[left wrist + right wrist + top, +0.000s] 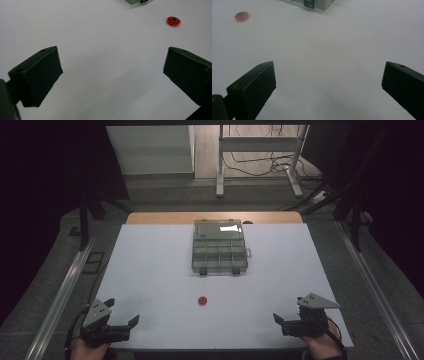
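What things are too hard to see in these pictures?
- What lies inside the compartment box: high view, too small, and glare covers part of its lid.
- Most of that box: cut off by the top edge in both gripper views.
- The red disc: its dark middle is too small to tell whether it is a hole.
- The person's hands: cut off by the bottom edge, high view.

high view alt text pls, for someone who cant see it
A small red disc lies alone on a white table, in front of a closed clear compartment box. At the near edge, the left hand-held gripper and the right hand-held gripper rest open, one at each corner, jaws pointing inward.
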`<control>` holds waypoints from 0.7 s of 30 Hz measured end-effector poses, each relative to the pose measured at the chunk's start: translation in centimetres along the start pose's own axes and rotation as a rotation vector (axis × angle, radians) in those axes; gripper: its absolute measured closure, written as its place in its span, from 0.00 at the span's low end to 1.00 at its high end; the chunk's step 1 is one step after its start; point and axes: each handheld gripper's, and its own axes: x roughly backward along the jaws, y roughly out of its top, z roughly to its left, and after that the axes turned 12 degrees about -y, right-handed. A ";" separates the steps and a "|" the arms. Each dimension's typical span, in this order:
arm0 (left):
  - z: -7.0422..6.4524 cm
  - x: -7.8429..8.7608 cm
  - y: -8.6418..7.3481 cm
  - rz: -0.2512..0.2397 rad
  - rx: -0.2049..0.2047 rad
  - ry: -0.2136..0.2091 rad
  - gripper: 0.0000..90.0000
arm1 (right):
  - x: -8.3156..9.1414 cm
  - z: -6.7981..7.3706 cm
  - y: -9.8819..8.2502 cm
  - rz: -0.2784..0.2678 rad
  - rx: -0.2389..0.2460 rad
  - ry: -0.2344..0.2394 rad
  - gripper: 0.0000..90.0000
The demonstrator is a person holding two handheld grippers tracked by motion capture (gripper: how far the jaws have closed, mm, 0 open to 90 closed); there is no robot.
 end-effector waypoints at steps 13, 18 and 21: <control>0.0 0.1 -0.1 0.003 -0.002 -0.010 0.03 | -0.2 0.1 0.1 0.009 0.018 0.009 0.00; 0.2 0.1 -0.1 -0.002 0.020 -0.004 0.00 | -0.3 0.1 0.2 0.020 0.013 0.015 0.00; 0.3 0.2 -0.1 -0.013 0.034 -0.006 0.00 | -0.3 0.1 0.2 0.022 0.011 0.018 0.00</control>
